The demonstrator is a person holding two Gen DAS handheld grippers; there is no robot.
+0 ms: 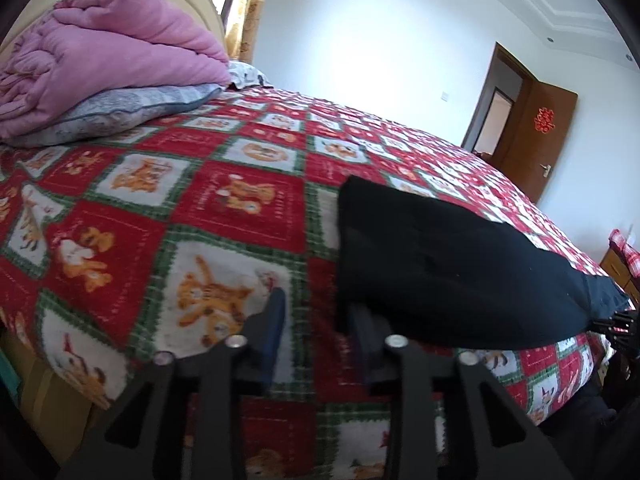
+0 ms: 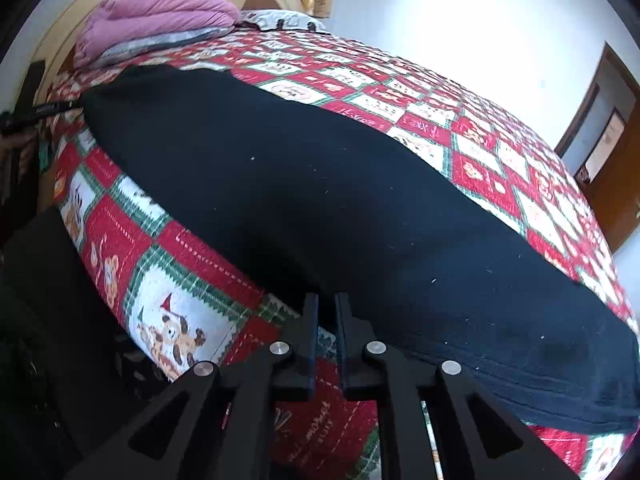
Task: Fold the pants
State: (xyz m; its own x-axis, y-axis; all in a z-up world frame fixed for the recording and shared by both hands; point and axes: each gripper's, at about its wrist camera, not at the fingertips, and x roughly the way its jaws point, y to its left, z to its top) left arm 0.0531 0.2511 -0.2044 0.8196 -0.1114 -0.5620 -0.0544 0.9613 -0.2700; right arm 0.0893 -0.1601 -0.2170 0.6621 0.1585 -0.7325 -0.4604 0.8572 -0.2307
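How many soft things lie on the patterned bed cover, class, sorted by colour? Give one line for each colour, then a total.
Black: 1, the pants
Pink: 1, the bundled quilt
Grey: 1, the pillow under the quilt
White with dark print: 1, the far pillow
Total: 4

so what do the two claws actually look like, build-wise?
Both look the same build. The left claw and right claw have matte black linkage arms with triangular cutouts, joined by round silver pins. Each finger ends in a flat dark blue pad. No cables, labels or sleeves are visible in either wrist view, and the hands holding them are out of frame.
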